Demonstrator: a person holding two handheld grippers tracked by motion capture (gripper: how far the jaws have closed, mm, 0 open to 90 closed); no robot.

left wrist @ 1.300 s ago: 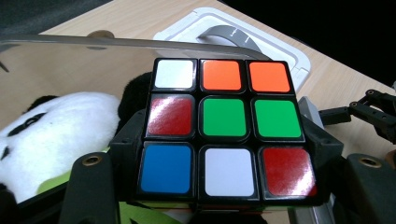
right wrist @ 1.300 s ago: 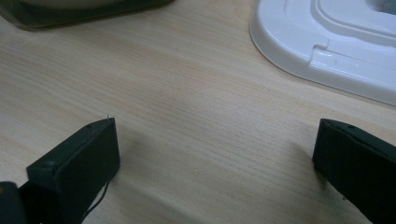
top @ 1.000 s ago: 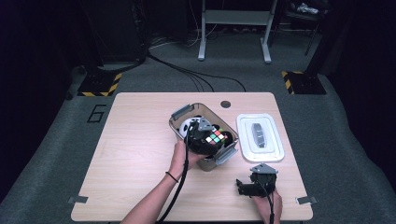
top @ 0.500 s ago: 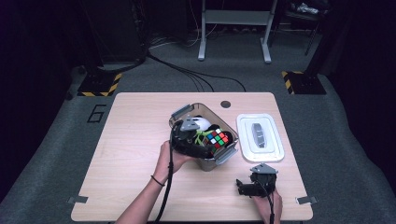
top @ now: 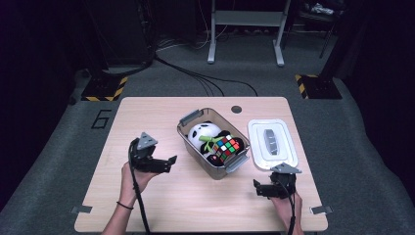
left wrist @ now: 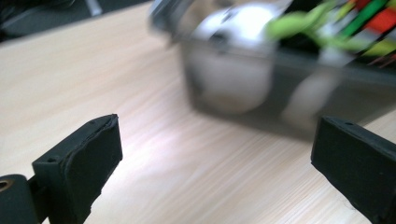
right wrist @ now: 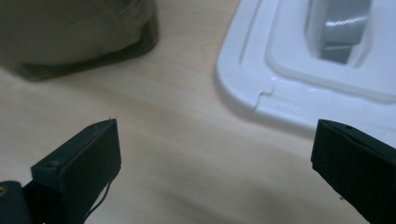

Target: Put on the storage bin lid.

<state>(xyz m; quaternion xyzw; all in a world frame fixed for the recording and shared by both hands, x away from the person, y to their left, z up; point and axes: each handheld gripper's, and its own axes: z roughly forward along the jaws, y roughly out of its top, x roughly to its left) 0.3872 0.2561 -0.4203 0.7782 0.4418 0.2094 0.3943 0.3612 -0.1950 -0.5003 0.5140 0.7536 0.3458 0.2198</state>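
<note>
Likely light and rigid, the white lid lifts best by its grey handle; both the left tool and the right tool are released, the left's jaws having just opened with nothing between.

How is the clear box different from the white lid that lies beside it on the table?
The clear box is a deep, see-through container, while the white lid is flat and opaque. The clear box holds a panda plush and a colour cube; the white lid carries nothing, only its own grey handle. The box sits turned at an angle, the lid nearly square to the table edge. Both are rectangular and rest on the wooden table.
</note>
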